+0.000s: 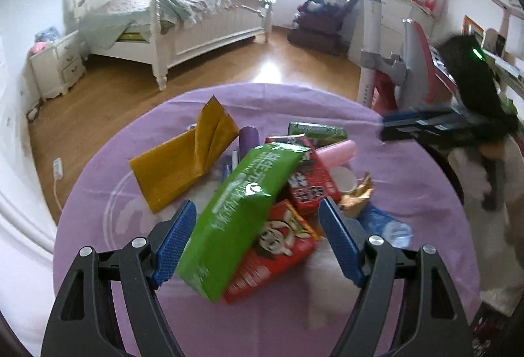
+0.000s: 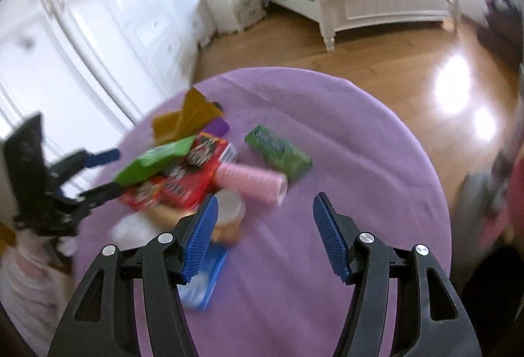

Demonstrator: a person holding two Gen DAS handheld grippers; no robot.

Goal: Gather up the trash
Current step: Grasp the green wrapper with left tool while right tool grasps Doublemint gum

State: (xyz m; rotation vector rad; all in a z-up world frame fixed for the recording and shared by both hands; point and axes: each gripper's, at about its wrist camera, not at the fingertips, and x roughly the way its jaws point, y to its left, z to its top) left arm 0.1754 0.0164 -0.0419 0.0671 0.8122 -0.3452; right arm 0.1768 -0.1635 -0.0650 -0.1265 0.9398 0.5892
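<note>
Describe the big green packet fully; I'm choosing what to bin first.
The big bright-green glossy packet, long and flat with white lettering, lies tilted on top of the trash pile, resting on red printed snack boxes. It sits between the open left gripper's blue pads; whether either pad touches it is unclear.

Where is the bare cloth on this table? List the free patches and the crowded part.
Free: the purple tablecloth between the dark green packet and the far and right edges, and the near strip under the right tongs. Crowded: the pile around the bright green bag and red boxes.
</note>
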